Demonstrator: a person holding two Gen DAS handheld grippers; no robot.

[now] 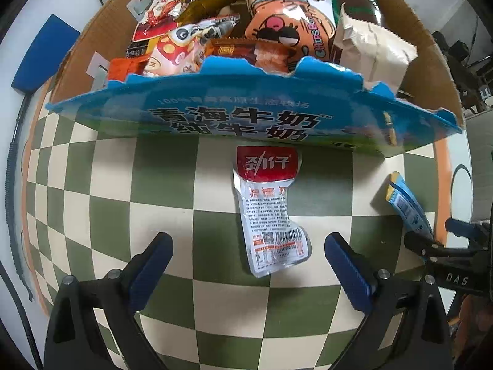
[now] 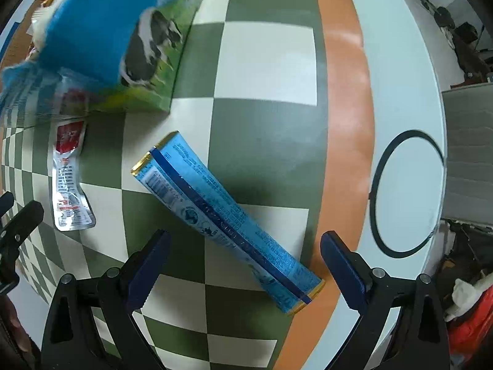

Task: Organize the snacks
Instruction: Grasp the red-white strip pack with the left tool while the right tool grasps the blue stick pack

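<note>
A silver and red snack packet (image 1: 269, 212) lies on the checkered cloth in front of my open, empty left gripper (image 1: 248, 246). It also shows in the right wrist view (image 2: 69, 178) at the left. A long blue snack pack (image 2: 222, 215) lies diagonally between the fingers of my open, empty right gripper (image 2: 245, 243); it also shows in the left wrist view (image 1: 406, 203). A blue milk carton box (image 1: 246, 114) full of snack bags stands just behind the packet. Its corner with a cow picture shows in the right wrist view (image 2: 123, 40).
The box holds a potato chips bag (image 1: 295, 21), a beige bag (image 1: 369, 46) and several small packets (image 1: 172, 40). The green and cream checkered cloth (image 2: 268, 61) has an orange border (image 2: 345, 92). The white table (image 2: 406, 77) extends to the right.
</note>
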